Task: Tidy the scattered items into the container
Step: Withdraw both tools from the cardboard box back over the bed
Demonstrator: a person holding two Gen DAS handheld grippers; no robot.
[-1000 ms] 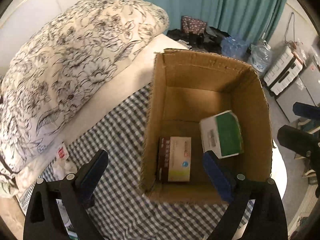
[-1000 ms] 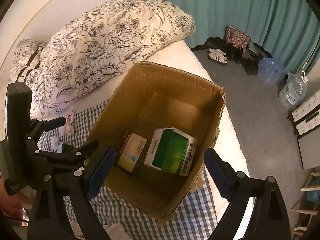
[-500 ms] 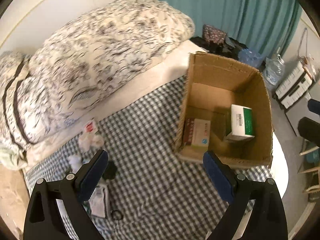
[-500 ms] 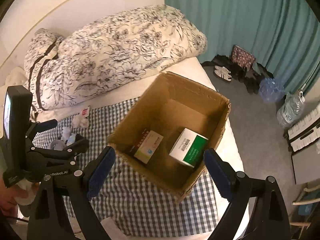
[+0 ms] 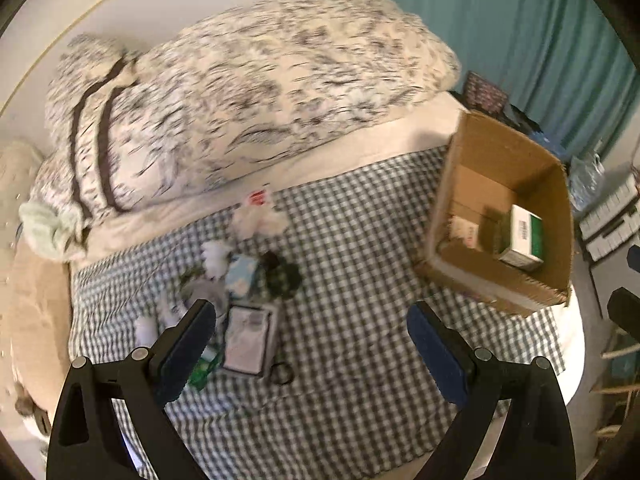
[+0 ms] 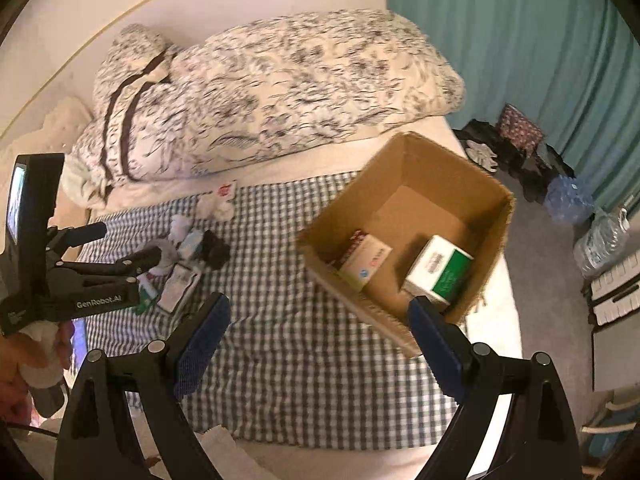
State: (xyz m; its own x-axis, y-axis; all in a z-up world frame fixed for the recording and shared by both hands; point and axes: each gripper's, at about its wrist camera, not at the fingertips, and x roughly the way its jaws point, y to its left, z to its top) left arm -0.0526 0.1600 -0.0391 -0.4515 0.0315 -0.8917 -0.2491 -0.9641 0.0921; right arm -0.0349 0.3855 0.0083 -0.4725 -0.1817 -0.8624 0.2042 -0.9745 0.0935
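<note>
An open cardboard box (image 5: 472, 280) (image 6: 384, 316) stands on a checked cloth at the right. It holds a green-and-white carton (image 5: 524, 236) (image 6: 440, 276) and a flat red-and-white carton (image 5: 466, 232) (image 6: 364, 260). A heap of scattered items lies to the left: a flat grey packet (image 5: 248, 338) (image 6: 178, 286), a black object (image 5: 282, 276) (image 6: 214, 252), a light blue pack (image 5: 242, 276) and white crumpled bits (image 5: 258, 220). My left gripper (image 5: 312, 344) is open and empty above the heap; it also shows in the right wrist view (image 6: 120, 268). My right gripper (image 6: 318, 340) is open and empty in front of the box.
A floral duvet (image 5: 248, 112) (image 6: 280, 92) lies along the wall behind the cloth (image 5: 344, 360). The bed edge drops off at the right. On the floor stand bags, shoes and water bottles (image 6: 600, 236) before a teal curtain (image 6: 520, 40).
Both grippers have pulled back and up from over the box and swung left. The heap of scattered items has come into view. The green carton has settled in the box.
</note>
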